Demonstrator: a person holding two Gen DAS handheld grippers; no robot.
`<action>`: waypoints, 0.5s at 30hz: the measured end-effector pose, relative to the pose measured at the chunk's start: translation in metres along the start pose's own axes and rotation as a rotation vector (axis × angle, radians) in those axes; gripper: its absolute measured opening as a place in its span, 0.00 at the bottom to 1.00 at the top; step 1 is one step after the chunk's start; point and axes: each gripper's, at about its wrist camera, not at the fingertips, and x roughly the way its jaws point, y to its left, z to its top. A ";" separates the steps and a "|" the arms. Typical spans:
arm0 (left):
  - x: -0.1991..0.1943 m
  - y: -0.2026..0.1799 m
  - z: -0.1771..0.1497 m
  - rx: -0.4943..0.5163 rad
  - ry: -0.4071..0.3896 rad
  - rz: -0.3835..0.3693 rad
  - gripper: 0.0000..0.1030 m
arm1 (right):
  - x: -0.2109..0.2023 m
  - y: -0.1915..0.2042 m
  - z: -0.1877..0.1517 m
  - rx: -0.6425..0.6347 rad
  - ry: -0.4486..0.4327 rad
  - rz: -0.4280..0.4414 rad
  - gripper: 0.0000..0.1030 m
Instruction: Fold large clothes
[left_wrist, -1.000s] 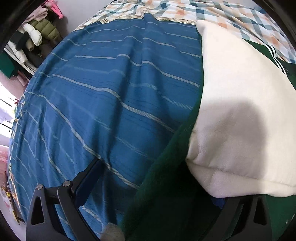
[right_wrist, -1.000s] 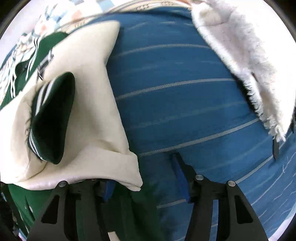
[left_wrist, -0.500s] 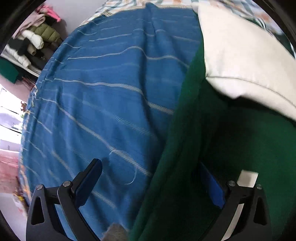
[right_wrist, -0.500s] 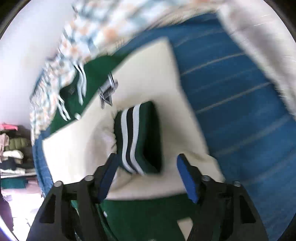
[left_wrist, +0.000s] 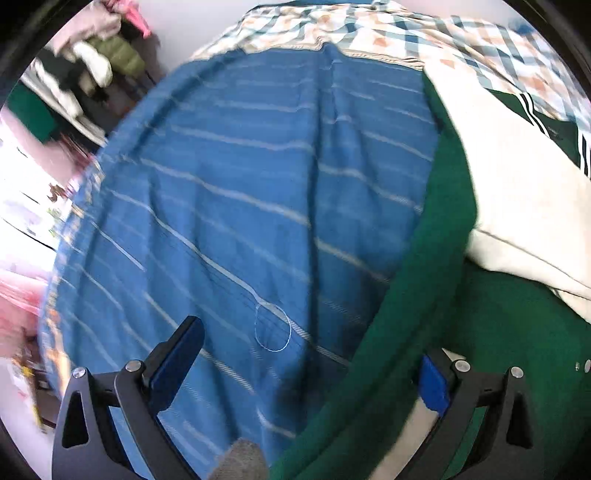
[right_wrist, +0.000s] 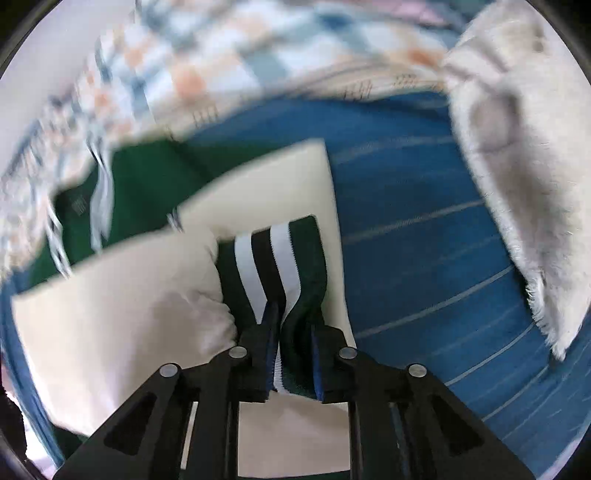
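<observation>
The green and cream varsity jacket (right_wrist: 155, 206) lies on a blue striped bedsheet (left_wrist: 236, 221), its cream sleeves folded across the green body. The right gripper (right_wrist: 291, 332) is clenched on the striped green cuff (right_wrist: 273, 258) of one sleeve, the knit bunched between its blue pads. The left gripper (left_wrist: 310, 354) is spread wide and holds nothing; the jacket's green hem edge (left_wrist: 417, 295) runs between its fingers, with one finger over bare sheet and the other over green cloth. To the jacket's left the sheet is open out to the bed's edge, where a rack of hanging clothes (left_wrist: 92, 62) stands beyond. A checked quilt (left_wrist: 424, 33) borders the far side, and a fluffy white garment (right_wrist: 524, 166) lies near on the right, apart from the jacket. A collar label and a chest emblem show but are too blurred to read.
</observation>
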 end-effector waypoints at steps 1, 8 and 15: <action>-0.006 -0.010 0.010 0.025 -0.007 0.004 1.00 | -0.007 0.000 -0.001 0.014 -0.017 -0.010 0.26; -0.019 -0.070 0.080 0.062 -0.186 0.001 1.00 | -0.039 0.038 -0.014 -0.091 -0.160 0.106 0.40; 0.068 -0.110 0.104 0.182 -0.043 -0.005 1.00 | 0.062 0.057 0.008 -0.066 0.061 0.068 0.27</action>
